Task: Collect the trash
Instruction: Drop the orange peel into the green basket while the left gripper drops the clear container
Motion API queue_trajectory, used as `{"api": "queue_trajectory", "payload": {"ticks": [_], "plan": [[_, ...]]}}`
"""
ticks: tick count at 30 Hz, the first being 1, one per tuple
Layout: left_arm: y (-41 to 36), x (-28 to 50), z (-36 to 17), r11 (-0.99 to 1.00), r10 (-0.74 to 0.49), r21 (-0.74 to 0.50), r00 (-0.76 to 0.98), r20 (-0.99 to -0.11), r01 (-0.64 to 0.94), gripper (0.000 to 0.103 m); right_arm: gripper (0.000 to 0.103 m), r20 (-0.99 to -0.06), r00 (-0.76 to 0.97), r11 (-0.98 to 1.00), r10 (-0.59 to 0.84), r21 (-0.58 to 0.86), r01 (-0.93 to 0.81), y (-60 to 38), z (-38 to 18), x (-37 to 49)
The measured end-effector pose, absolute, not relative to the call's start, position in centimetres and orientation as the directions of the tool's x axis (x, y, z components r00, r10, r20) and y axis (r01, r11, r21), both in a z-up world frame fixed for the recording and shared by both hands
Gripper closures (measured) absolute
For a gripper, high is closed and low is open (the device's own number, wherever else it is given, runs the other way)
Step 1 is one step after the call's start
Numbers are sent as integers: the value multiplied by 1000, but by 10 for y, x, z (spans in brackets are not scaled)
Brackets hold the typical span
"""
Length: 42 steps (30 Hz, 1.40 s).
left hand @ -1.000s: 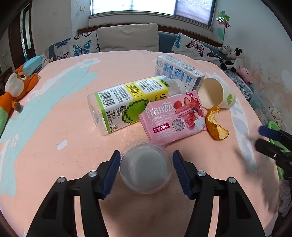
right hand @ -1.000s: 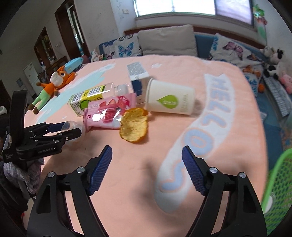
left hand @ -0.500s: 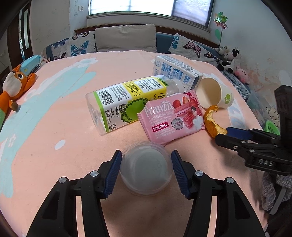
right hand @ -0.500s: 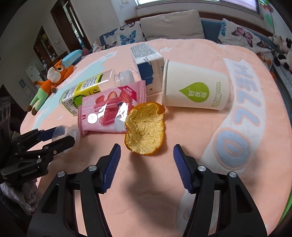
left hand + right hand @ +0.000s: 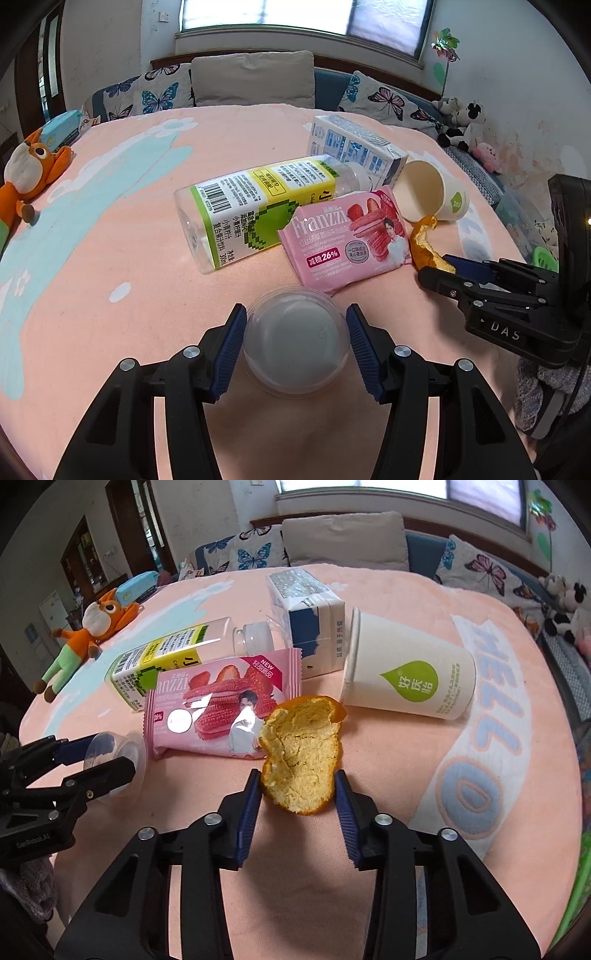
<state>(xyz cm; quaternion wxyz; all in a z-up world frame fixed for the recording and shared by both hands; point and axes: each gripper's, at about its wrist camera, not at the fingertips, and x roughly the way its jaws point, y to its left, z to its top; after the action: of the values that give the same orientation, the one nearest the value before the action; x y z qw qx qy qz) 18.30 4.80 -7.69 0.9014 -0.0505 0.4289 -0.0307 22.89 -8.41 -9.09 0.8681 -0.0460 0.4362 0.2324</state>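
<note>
We see left gripper [image 5: 295,341] clamped on clear plastic cup [image 5: 295,341], mouth toward us | juice bottle [image 5: 255,206] lying, cap pointing far-right | right gripper [image 5: 298,794] closing around orange peel [image 5: 301,753], pads touching, long axis near-to-far.

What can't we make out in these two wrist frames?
- Milk carton: left wrist view, its lower edge sits behind the juice bottle.
- Green basket: right wrist view, cut off by the frame edge.
- Orange peel: closing right gripper fingers flank it; contact unclear.
- Clear plastic cup: contents not discernible.
</note>
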Motion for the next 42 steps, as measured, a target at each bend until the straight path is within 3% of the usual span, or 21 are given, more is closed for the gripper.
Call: {"api": "queue_trajectory", "payload": {"ticks": [24,42], "plan": [[-12,160,-25,971,-238,-158,672,-701,179,49,70,-706,599,909,377,157,-386,-171,-44,156],[-157,176,1,882,-417,-145,600,-682,448,49,70,-695,715,994,76,112,3,-363,-26,90]]}}
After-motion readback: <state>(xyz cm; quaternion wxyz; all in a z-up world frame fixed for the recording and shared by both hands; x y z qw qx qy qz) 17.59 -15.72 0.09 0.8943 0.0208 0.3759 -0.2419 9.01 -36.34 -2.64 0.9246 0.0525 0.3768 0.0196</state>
